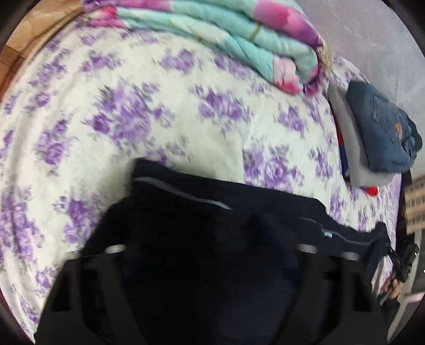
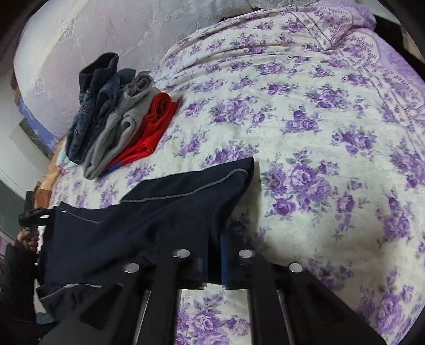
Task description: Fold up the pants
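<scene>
Lying on the bed, the pants span both claws. Left claw: blurred, apparently partly open, pants between its fingers. Right claw: clamped on the pants' edge.

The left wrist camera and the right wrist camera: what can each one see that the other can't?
Only the left wrist view shows the folded teal and pink quilt at the far side of the bed. Only the right wrist view shows the right gripper shut on the dark navy pants with thin grey piping, and a purple-edged pillow. Both show those pants, the white bedsheet with purple flowers, and the stack of folded blue denim, grey and red clothes.
</scene>
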The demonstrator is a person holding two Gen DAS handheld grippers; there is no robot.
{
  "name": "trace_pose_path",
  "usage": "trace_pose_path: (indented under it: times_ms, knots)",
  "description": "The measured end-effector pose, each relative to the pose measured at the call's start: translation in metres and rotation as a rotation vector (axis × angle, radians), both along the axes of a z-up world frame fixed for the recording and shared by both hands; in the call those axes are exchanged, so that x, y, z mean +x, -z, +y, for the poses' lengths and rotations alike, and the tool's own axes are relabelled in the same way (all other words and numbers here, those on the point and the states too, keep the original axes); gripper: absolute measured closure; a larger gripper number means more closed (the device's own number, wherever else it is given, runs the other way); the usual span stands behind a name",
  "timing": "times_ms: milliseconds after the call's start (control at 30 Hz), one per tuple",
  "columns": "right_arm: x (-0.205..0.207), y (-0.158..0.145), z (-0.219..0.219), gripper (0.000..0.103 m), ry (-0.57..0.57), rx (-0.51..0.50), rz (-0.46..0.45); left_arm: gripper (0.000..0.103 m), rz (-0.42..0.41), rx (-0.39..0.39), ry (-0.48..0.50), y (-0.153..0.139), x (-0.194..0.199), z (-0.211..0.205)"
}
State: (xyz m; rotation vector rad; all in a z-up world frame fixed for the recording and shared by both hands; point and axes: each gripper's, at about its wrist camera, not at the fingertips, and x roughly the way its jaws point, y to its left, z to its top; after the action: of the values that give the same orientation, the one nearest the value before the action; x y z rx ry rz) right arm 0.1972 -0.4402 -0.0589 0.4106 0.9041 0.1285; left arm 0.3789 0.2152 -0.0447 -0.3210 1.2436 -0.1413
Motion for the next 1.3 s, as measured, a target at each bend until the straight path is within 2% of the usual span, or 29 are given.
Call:
trace_pose_path:
  times_ms: [33,67,233,333,467,533,600,700,733,767,800,833,867,900,933,1000,1067,1133,1167,1233,1300]
  knots:
    - [-0.002,-0.002,-0.003,0.096,0.006,0.009,-0.024,0.078,-0.03,-0.012,-0.009,-0.006,-0.003,0.0]
    - [-0.003,-0.004,-0.004,0.096,0.01,0.015,-0.042,0.092,-0.066,-0.042,-0.027,-0.015,-0.007,0.003]
    - [-0.007,-0.022,-0.008,0.096,0.022,0.027,-0.12,0.092,-0.284,-0.156,-0.137,-0.072,-0.021,0.032]
    - [-0.004,-0.032,-0.007,0.097,0.022,0.015,-0.153,0.092,-0.376,-0.142,-0.172,-0.099,-0.026,0.043]
    - [0.002,-0.049,-0.005,0.097,0.016,0.011,-0.219,0.092,-0.479,-0.182,-0.229,-0.119,-0.021,0.066]
    - [0.009,-0.049,-0.003,0.097,0.02,0.002,-0.21,0.092,-0.448,-0.169,-0.259,-0.106,-0.013,0.08]
    - [0.029,-0.024,-0.002,0.096,0.029,0.007,-0.072,0.092,-0.35,-0.13,-0.288,-0.075,0.005,0.086]
    - [0.044,0.009,-0.001,0.089,0.055,-0.013,0.022,0.09,-0.193,-0.09,-0.315,-0.024,0.026,0.087]
    - [0.045,0.012,-0.001,0.075,0.068,-0.025,0.03,0.09,-0.182,-0.08,-0.321,-0.016,0.027,0.087]
    - [0.043,0.011,-0.002,0.051,0.094,-0.04,0.029,0.09,-0.188,-0.092,-0.325,-0.015,0.028,0.087]
    - [0.036,0.003,-0.003,0.041,0.128,-0.05,0.002,0.086,-0.19,-0.106,-0.322,-0.016,0.028,0.089]
    - [0.029,-0.003,-0.005,0.035,0.14,-0.05,-0.028,0.078,-0.193,-0.123,-0.316,-0.019,0.027,0.09]
    - [0.018,-0.015,-0.006,0.034,0.149,-0.048,-0.072,0.073,-0.198,-0.137,-0.307,-0.024,0.026,0.092]
    - [0.006,-0.025,-0.006,0.034,0.145,-0.04,-0.095,0.059,-0.206,-0.141,-0.295,-0.034,0.021,0.093]
    - [-0.006,-0.033,-0.005,0.034,0.13,-0.024,-0.112,0.04,-0.218,-0.132,-0.291,-0.046,0.015,0.094]
    - [-0.025,-0.042,0.0,0.034,0.074,0.019,-0.125,0.025,-0.265,-0.129,-0.284,-0.07,-0.006,0.098]
    - [-0.05,-0.043,0.025,0.032,-0.054,0.08,-0.116,0.024,-0.303,-0.154,-0.258,-0.094,-0.033,0.1]
    - [-0.07,-0.034,0.054,0.029,-0.177,0.115,-0.094,0.012,-0.325,-0.157,-0.236,-0.113,-0.066,0.101]
    - [-0.081,-0.024,0.074,0.029,-0.244,0.126,-0.069,0.011,-0.325,-0.139,-0.227,-0.121,-0.088,0.101]
    - [-0.095,-0.002,0.11,0.029,-0.332,0.154,-0.013,0.011,-0.316,-0.134,-0.202,-0.124,-0.118,0.098]
    - [-0.099,0.016,0.131,0.029,-0.372,0.189,0.024,0.011,-0.309,-0.122,-0.188,-0.121,-0.154,0.095]
